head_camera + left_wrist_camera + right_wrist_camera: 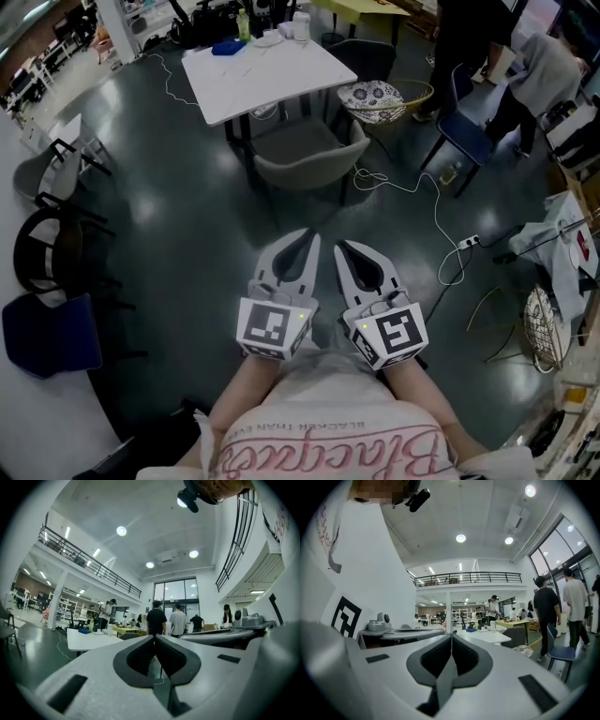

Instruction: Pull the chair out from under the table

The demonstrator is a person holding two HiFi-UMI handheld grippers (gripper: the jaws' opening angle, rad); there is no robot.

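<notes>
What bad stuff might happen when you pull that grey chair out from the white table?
The white cable lies on the floor beside the grey chair, so a leg might snag it. Bumping the white table might tip the bottle on it. The left gripper and right gripper have shut jaws and are not at the chair yet; they must open first to grab it.

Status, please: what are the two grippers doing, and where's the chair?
Left gripper and right gripper shut, empty. Grey chair at white table, untouched. White cable on floor to its right.
</notes>
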